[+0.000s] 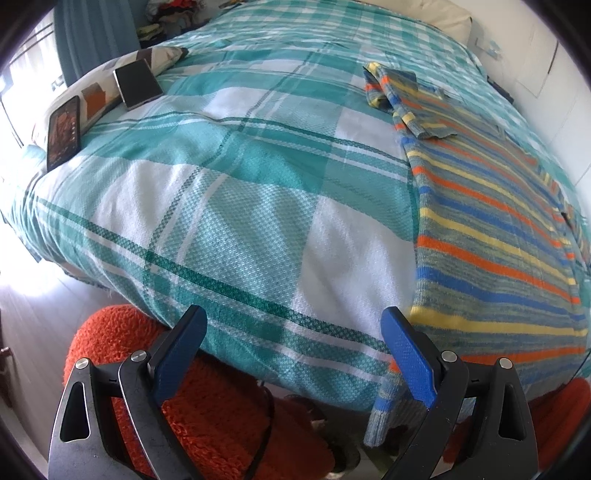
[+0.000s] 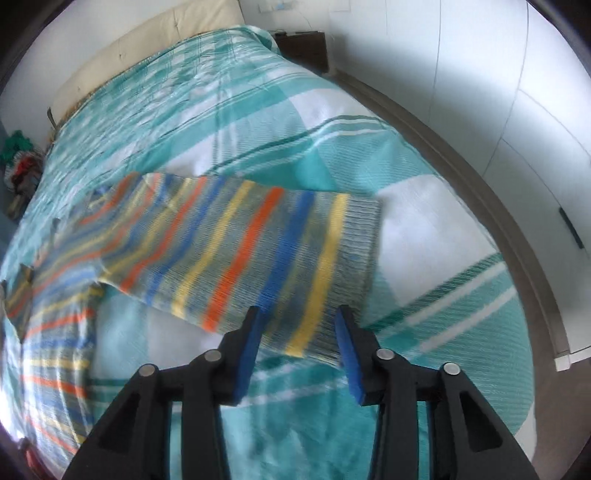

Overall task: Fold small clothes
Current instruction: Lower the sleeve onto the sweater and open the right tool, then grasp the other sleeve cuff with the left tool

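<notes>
Striped knit sweater [image 1: 491, 229] lies spread on the bed [image 1: 236, 206], over a teal-and-white plaid bedspread, toward the right side in the left wrist view. One sleeve is folded across the upper body of the garment near the collar end. A lower corner hangs over the bed edge, just beside the right blue pad of the left tongs [image 1: 295, 339].

Left tongs: jaws stand wide apart, nothing between them, positioned over the near edge of the bed.

Right tongs [image 2: 299, 325]: jaws partly apart, not pressing on anything. The sweater's other sleeve [image 2: 258, 254] extends out over the bedspread, its ribbed cuff end lying just ahead of and between the two pad tips; contact cannot be confirmed, as this view is blurred.

Other items noted: two phones [image 1: 138, 83] rest on a patterned pillow [image 1: 99, 96] at the far left of the bed. An orange shaggy rug [image 1: 207, 398] lies on the floor below the bed edge. A pile of clothes [image 1: 173, 18] sits beyond the far side. White wardrobe doors [image 2: 517, 110] stand alongside the bed in the right wrist view.
</notes>
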